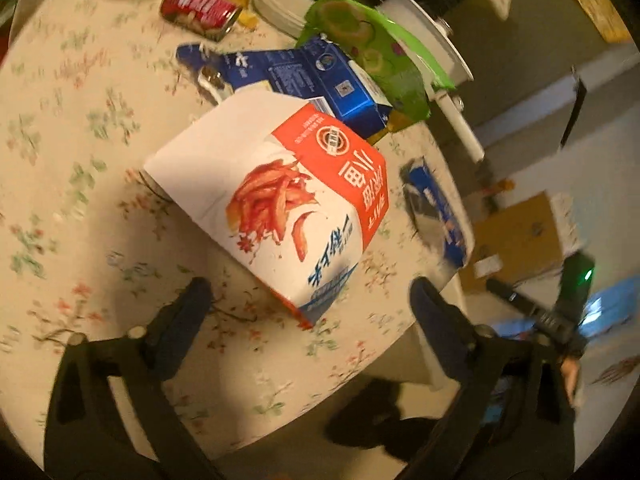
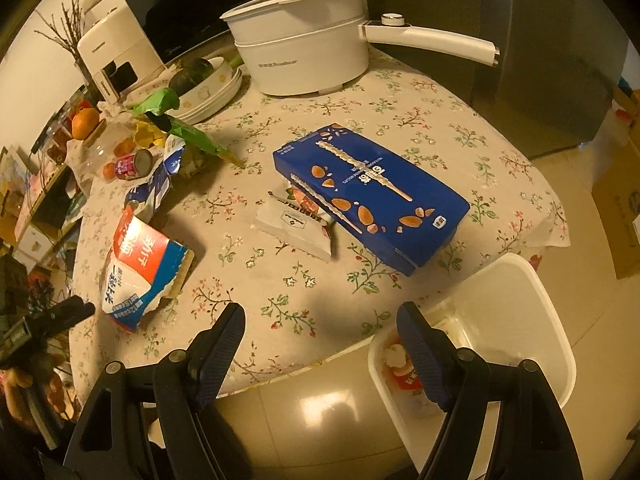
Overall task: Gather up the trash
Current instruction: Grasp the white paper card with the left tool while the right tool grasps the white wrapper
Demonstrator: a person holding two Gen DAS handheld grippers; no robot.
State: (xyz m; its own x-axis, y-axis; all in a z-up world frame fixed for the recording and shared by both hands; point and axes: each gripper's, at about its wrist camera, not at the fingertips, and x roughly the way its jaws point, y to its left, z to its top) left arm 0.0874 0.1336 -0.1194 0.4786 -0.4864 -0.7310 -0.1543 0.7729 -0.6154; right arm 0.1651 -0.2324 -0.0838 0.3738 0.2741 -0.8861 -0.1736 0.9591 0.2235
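Right now my left gripper (image 1: 308, 308) has its fingers (image 1: 188, 304) spread wide with nothing between them, hanging just short of the white and red snack box (image 1: 276, 204), which lies tilted near the desk's near edge. My right gripper (image 2: 320, 340) is likewise spread and empty, poised over the near edge of the desk (image 2: 400, 92), with the white bin (image 2: 520, 320) on the floor just beyond that edge. The bin already holds a piece or two of trash.

Outward from the right fingers, the blue almond box (image 2: 372, 196) sits toward the desk's near right corner, resting partly on a white wrapper (image 2: 292, 224). Farther toward the left edge lie a crumpled blue carton (image 2: 160, 184), a red can (image 2: 132, 164) on its side and a green bag (image 2: 180, 124). The white electric pot (image 2: 304, 44) and stacked bowls (image 2: 212, 88) stand along the far edge and are not trash.

My worry is the snack box: it looks torn open and light, so I judge that a squeeze across its broad faces could simply crush it or let it slide out. The left view is blurred, so my aim may be off. The blue almond box sits near the edge, and a nudge could tip it to the floor beside the bin instead of into it.
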